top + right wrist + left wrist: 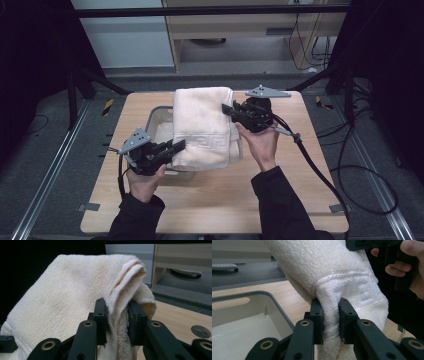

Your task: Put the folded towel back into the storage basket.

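towel (pixel 205 125) hangs pinched between left claw (pixel 177 147) and right claw (pixel 227 109).

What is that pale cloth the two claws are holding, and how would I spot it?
Start at the light wooden table. Over its middle sits a grey tub, and above that hangs a folded cream towel, pinched at one end by the left claw and at the other by the right claw. It is the only soft, fluffy thing there, with a woven key-pattern band across it.
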### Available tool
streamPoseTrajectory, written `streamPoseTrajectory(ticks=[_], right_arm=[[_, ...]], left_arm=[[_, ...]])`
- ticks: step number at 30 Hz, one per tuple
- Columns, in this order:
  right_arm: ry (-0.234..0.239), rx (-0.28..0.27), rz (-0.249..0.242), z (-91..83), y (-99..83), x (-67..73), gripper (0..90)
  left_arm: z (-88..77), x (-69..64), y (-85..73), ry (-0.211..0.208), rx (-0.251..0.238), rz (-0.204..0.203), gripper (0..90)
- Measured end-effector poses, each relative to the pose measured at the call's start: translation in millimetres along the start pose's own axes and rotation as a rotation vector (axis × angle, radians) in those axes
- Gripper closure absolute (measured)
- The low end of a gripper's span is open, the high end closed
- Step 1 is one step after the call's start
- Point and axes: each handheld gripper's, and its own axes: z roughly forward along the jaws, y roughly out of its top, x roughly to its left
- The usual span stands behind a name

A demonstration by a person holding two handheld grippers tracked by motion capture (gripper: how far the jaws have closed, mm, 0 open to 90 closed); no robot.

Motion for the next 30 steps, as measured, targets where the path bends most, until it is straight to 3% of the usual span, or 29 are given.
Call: streamPoseTrajectory(ticks=[30], right_arm=[[0.027, 0.006, -0.013, 43.4, 12.2, 26.4, 72.3]], left_arm=[[-30.1, 31.0, 4.3, 0.075, -0.023, -0.026, 75.3]])
